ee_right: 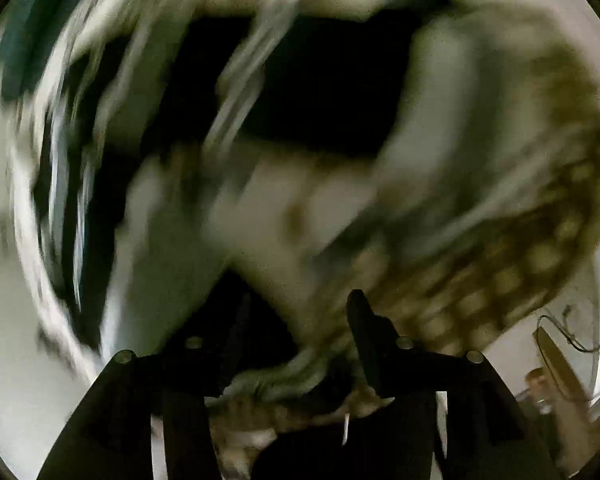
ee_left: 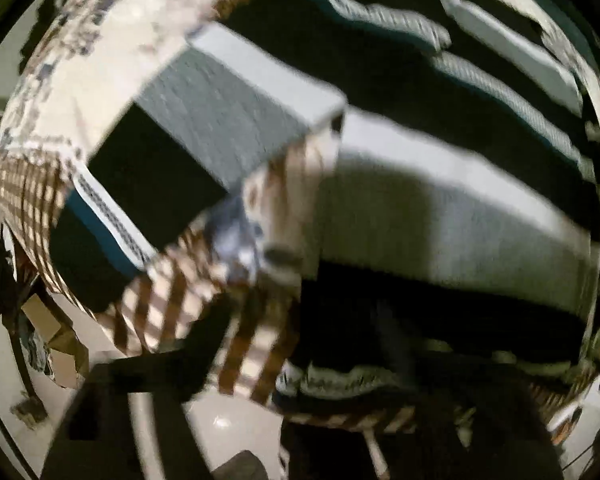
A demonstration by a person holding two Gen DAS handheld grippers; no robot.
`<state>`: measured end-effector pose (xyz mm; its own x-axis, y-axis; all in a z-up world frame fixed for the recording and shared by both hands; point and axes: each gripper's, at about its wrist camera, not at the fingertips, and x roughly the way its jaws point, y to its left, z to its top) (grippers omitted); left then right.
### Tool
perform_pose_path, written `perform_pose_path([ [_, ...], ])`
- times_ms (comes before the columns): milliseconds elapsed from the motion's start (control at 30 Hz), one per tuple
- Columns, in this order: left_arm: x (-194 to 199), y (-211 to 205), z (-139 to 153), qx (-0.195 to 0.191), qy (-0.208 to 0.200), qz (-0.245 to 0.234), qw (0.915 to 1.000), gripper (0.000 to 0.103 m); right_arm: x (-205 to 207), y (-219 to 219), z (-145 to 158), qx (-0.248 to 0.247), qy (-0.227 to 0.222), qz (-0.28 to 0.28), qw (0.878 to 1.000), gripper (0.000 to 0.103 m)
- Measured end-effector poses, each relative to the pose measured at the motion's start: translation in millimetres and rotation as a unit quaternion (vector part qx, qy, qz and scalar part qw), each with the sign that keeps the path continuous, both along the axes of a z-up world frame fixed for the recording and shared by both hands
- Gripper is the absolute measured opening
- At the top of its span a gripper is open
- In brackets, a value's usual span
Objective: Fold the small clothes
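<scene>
A striped garment (ee_left: 440,220) in black, grey and white lies on a round table under a brown-checked tablecloth (ee_left: 160,300). One part of the garment (ee_left: 220,120) is folded over toward the upper left. My left gripper (ee_left: 306,306) points down over the garment's near edge, open, with its dark fingers (ee_left: 172,356) wide apart. The right wrist view is heavily blurred. It shows the garment's black stripe (ee_right: 320,80) and the checked tablecloth (ee_right: 520,280). My right gripper (ee_right: 296,296) is open, with bunched cloth (ee_right: 276,380) lying loosely between its fingers (ee_right: 364,336).
Pale floor (ee_left: 228,420) shows past the table's near edge, with a white table leg (ee_left: 376,452). Cardboard boxes (ee_left: 52,328) and clutter stand on the floor to the left. A leaning board with cables (ee_right: 556,352) is at the lower right.
</scene>
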<state>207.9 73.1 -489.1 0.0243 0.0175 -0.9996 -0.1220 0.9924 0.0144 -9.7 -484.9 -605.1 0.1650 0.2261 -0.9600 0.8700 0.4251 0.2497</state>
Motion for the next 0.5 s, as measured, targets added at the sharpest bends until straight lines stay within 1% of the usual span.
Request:
perform_pose_path([
  [67,13.4,-6.9,7.8,0.002,-0.022,-0.002,0.9998,0.08,-15.9,-31.6,0.6,-0.024,0.004,-0.06,0.998,0.062],
  [100,18.9,-12.1,-3.7,0.005,-0.03,-0.007,0.9995,0.08,-24.0,-48.1,-3.9,-0.034,0.005,-0.093,0.995,0.063],
  [133,26.1,-23.2,-2.4,0.005,-0.039,-0.016,0.9991,0.08,-27.8,-61.8,-10.7,-0.038,0.012,-0.11,0.993,0.064],
  [167,31.8,-31.8,-0.2,0.006,-0.044,-0.021,0.9988,0.08,-29.7,-70.5,-20.1,-0.035,0.016,-0.121,0.992,0.065],
  [233,42.4,-56.1,-1.8,0.002,-0.056,-0.033,0.9979,0.08,-28.0,-78.1,-42.0,-0.009,0.011,-0.14,0.99,0.065],
  [267,44.0,-67.4,-7.1,0.003,-0.06,-0.041,0.9974,0.08,-24.1,-76.0,-52.1,0.015,-0.001,-0.144,0.989,0.065],
  [300,36.5,-73.2,-19.9,0.007,-0.063,-0.051,0.9967,0.08,-17.6,-76.5,-56.5,0.021,-0.009,-0.143,0.99,0.065],
  [333,38.8,-87.1,-21.3,0.01,-0.063,-0.064,0.9959,0.08,-11.5,-72.9,-53.7,0.012,-0.015,-0.137,0.99,0.061],
  [367,42.3,-89.3,-26.8,0.012,-0.063,-0.077,0.995,0.08,-3.0,-64.2,-46.6,-0.003,-0.025,-0.12,0.992,0.027],
  [400,49.0,-94.9,-31.1,0.014,-0.062,-0.087,0.9941,0.08,3.7,-60.4,-41.3,-0.003,-0.031,-0.103,0.994,0.006],
  [433,49.3,-108.6,-34.2,0.014,-0.062,-0.101,0.9929,0.08,8.3,-58.0,-33.0,-0.01,-0.037,-0.095,0.995,0.008],
  [500,47.0,-132.1,-36.5,0.014,-0.061,-0.125,0.9901,0.08,7.1,-69.9,-2.7,-0.048,-0.054,-0.086,0.994,0.007],
])
